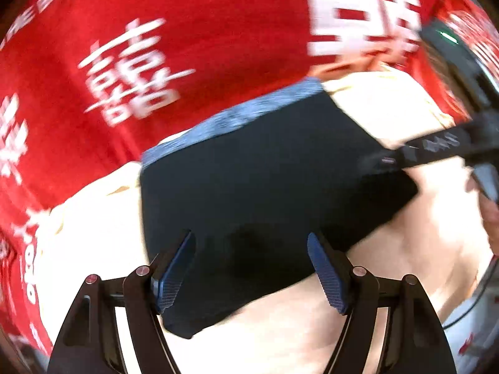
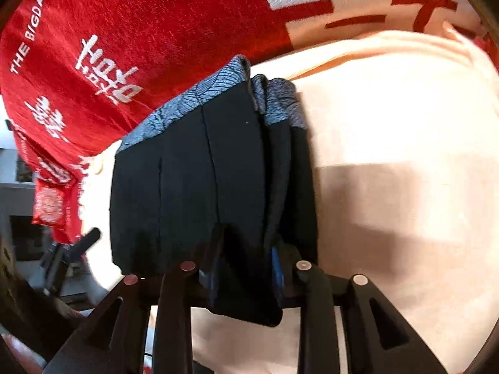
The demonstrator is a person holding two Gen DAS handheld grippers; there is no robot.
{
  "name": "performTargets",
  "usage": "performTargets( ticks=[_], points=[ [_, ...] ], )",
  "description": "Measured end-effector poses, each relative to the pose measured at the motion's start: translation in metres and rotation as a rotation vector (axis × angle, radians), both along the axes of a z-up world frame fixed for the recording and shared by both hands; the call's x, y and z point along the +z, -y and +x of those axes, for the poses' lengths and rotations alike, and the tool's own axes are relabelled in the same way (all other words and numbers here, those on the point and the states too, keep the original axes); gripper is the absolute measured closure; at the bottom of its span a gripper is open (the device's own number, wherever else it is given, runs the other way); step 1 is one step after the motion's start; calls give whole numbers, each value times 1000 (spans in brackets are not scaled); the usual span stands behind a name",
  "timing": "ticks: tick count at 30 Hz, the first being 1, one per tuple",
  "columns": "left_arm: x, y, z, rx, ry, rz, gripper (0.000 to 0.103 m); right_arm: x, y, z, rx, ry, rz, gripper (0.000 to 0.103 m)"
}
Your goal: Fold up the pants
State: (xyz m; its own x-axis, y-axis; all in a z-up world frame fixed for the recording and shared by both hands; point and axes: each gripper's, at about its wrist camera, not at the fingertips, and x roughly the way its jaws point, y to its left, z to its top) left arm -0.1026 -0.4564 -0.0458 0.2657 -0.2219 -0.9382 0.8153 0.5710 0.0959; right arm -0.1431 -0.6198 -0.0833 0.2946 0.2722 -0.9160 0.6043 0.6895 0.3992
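You are holding the folded pants (image 2: 212, 180).
Right gripper (image 2: 246, 268) is pinching them; left gripper (image 1: 249, 268) is hanging open: be keeping layers aligned.

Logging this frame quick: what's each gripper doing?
Left gripper: open, holding nothing, over the pants.
Right gripper: shut on the pants.
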Motion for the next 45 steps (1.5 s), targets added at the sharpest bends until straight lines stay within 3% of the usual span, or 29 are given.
performTargets(
  ticks=[1, 2, 3, 8, 13, 17, 18, 19, 29, 38, 45],
  points=[
    [-2, -8, 11, 42, -11, 6, 28, 2, 0, -2, -1, -22, -28, 61],
    [-4, -13, 21, 74, -20, 10, 28, 4, 1, -6, 0, -62, -79, 49],
    [-5, -20, 30, 109, -28, 16, 28, 7, 1, -7, 1, -83, -110, 47],
    [-10, -47, 60, 229, -52, 38, 28, 15, 1, -24, -34, -125, -136, 47],
    [-27, -60, 80, 302, -141, 62, 28, 14, -7, -30, -96, -152, -127, 47],
    [-32, -62, 85, 313, -170, 58, 26, 14, -11, -28, -106, -171, -132, 43],
    [-32, -62, 85, 313, -169, 62, 15, 14, -12, -27, -102, -174, -134, 43],
    [-32, -62, 86, 315, -165, 60, 11, 14, -12, -26, -99, -178, -137, 43],
    [-37, -63, 95, 336, -205, 60, 11, 16, -8, -22, -106, -184, -132, 38],
    [-40, -58, 103, 342, -235, 59, 11, 24, -4, -15, -79, -91, -145, 13],
    [-48, -56, 115, 364, -315, 41, 11, 16, -3, -12, -65, -89, -116, 11]
  ],
)
